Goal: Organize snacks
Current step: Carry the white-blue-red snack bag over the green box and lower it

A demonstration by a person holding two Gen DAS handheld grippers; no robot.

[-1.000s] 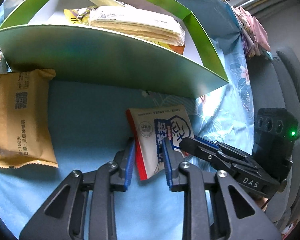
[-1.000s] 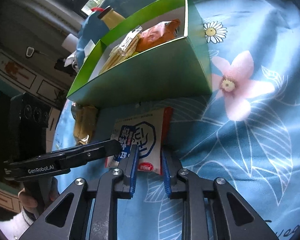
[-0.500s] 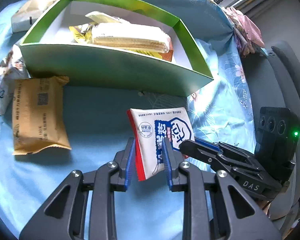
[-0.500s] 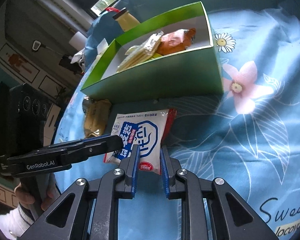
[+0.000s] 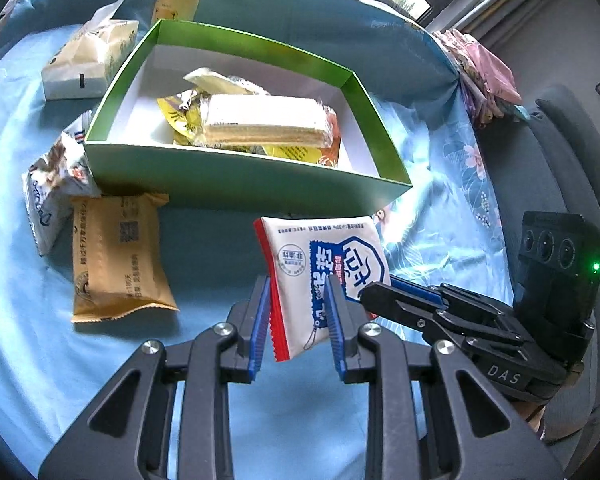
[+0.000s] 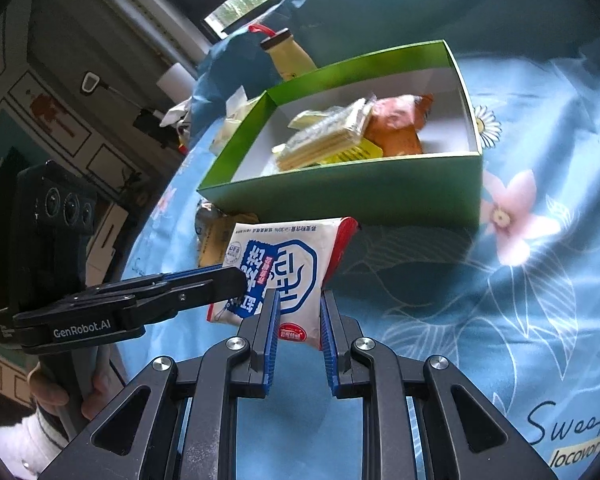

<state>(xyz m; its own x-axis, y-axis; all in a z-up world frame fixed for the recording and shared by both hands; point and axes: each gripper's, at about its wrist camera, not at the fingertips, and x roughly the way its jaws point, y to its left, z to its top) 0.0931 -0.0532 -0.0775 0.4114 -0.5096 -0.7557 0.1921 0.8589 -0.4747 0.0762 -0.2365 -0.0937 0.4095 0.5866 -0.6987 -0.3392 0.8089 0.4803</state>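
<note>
Left wrist view: the left gripper has its blue pads on either side of a white and blue snack packet, clamped on the packet's near end. The right gripper reaches in from the right and pinches the same packet. The packet is held above the blue floral cloth, just on the near side of the green box. Inside the box lie a wafer pack and yellow wrappers. A tan packet lies on the cloth to the left, with a white bag beyond it. Whether the packet's far edge touches the box wall is hard to tell through the fisheye.
</note>
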